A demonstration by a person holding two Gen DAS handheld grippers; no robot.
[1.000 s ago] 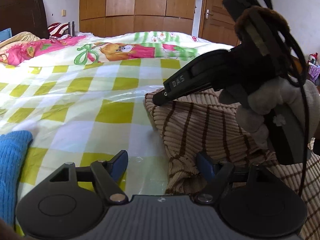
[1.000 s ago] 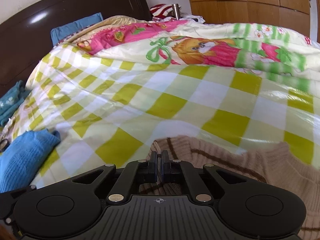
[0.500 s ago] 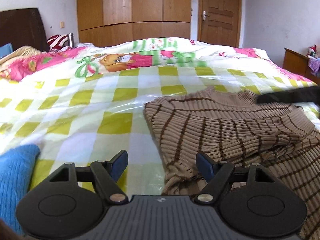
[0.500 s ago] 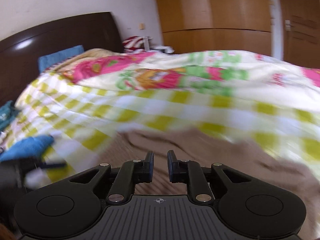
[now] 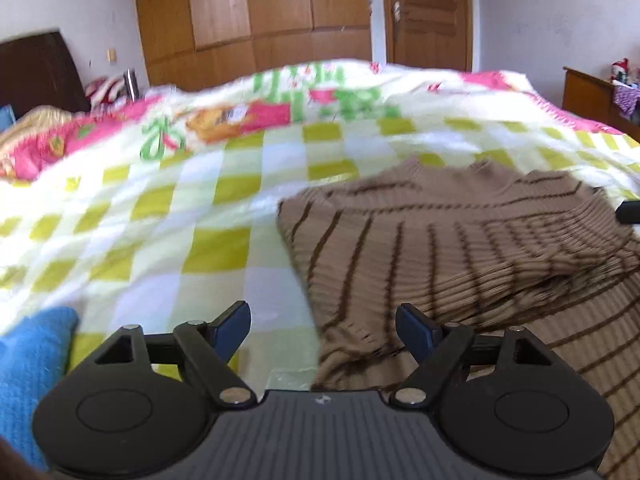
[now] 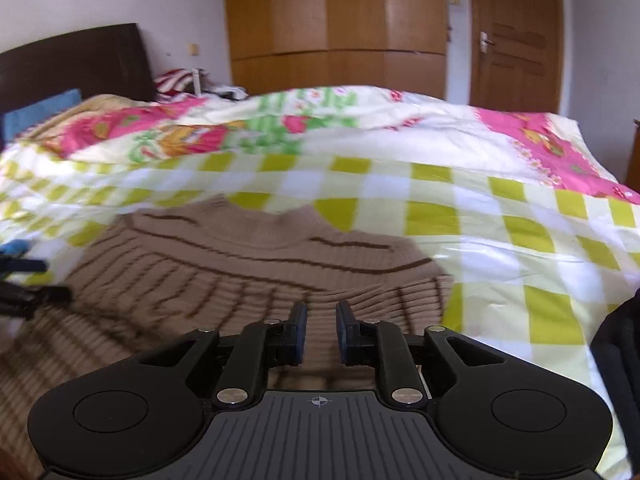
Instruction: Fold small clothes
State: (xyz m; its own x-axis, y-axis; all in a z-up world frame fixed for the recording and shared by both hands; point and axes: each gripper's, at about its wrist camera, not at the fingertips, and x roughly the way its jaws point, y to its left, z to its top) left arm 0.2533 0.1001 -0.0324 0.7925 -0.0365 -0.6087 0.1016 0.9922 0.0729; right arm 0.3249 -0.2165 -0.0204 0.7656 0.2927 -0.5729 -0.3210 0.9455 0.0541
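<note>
Room's bright, plain daylight, pretty even, though I can't tell which side it comes in from. There's a shiny white glare patch on the bedspread [image 6: 492, 256] off to the right of the right gripper [image 6: 321, 334]. The gripper bodies throw soft shadows onto the sweater [image 5: 460, 248] right under them. Both views are smeared with motion blur, worst on the quilt [image 5: 240, 120] farther out. Heavy fisheye too: the wardrobe [image 6: 336, 20] bows, and the corners go black.
</note>
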